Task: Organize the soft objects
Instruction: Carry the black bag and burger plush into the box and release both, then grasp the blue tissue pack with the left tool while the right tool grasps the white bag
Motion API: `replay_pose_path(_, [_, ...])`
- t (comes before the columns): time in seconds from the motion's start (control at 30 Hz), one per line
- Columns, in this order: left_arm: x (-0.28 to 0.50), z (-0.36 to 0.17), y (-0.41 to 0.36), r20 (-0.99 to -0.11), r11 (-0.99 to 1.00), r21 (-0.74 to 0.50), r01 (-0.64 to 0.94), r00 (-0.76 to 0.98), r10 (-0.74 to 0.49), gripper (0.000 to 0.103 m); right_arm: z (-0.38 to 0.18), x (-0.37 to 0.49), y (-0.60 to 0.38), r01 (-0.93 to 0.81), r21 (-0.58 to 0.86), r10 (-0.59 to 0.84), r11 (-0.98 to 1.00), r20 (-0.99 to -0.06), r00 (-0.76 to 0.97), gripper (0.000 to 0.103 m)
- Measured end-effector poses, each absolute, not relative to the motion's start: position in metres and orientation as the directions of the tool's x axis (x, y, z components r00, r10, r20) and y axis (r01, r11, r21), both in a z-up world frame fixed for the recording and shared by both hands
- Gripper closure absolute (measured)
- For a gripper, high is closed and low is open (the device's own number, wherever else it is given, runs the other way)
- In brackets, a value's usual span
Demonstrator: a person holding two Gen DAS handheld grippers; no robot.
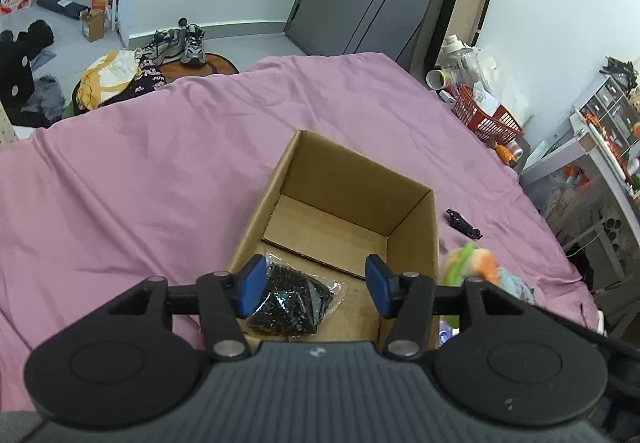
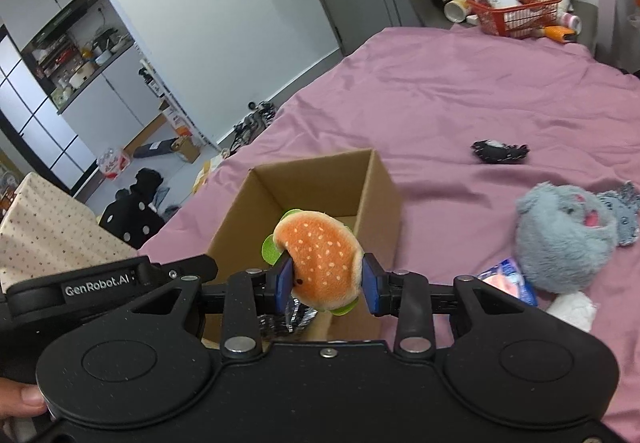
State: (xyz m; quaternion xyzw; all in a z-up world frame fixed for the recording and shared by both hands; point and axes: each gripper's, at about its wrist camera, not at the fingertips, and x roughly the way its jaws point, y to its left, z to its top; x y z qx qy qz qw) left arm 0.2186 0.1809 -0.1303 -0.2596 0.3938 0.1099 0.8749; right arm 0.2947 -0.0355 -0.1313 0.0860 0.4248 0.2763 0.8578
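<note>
A burger plush (image 2: 322, 259) is clamped between the jaws of the right gripper (image 2: 326, 283), held above the near end of the cardboard box (image 2: 384, 199) on the purple sheet (image 2: 460, 91); the left gripper (image 1: 316, 285) is spread wide, empty, over a black bagged item (image 1: 292, 303) lying in the box's near left corner; a grey plush (image 2: 560, 239) is seen right of the box.

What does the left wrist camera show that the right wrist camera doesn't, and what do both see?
Left wrist only: the left gripper, open over the box, a clear look at the black bag on the box floor, and sneakers on the floor beyond the bed.

Right wrist only: the right gripper shut on the burger plush, and the grey plush on the sheet.

Both: the cardboard box, the pink sheet, the red basket, and a small black item on the sheet.
</note>
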Motion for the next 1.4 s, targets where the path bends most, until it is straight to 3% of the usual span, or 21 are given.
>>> replay_pose_path(0.13, [0.217,-0.126,0.184,-0.746,0.839,-0.364,-0.405,0.666,-0.003,0.048,-0.132,0.293,-0.030,-0.402,0.404,0.563,0.822,-0.684,0.464,0.047])
replay_pose_path(0.37, [0.213,-0.115,0.182,-0.737,0.834,-0.351,-0.426,0.675,0.036,0.029,-0.124,0.291,-0.053,-0.341,0.417,0.538,0.842,-0.695,0.478,0.042])
replay_pose_path(0.5, [0.210,-0.108,0.175,-0.733,0.838,-0.334,-0.432,0.678,0.057,0.026,-0.115,0.288,-0.076,-0.303,0.419,0.517,0.856,-0.695,0.500,0.031])
replay_pose_path(0.7, [0.208,-0.094,0.157,-0.724,0.858,-0.301,-0.416,0.686,0.078,0.025,-0.105,0.284,-0.111,-0.269,0.421,0.499,0.866,-0.692,0.522,0.023])
replay_pose_path(1.07, [0.211,-0.080,0.113,-0.718,0.884,-0.272,-0.380,0.692,0.077,0.024,-0.108,0.284,-0.166,-0.157,0.478,0.477,0.864,-0.678,0.559,0.016])
replay_pose_path(1.4, [0.225,-0.081,0.063,-0.731,0.911,-0.254,-0.325,0.682,0.039,0.024,-0.132,0.286,-0.207,-0.021,0.542,0.456,0.840,-0.685,0.568,0.016])
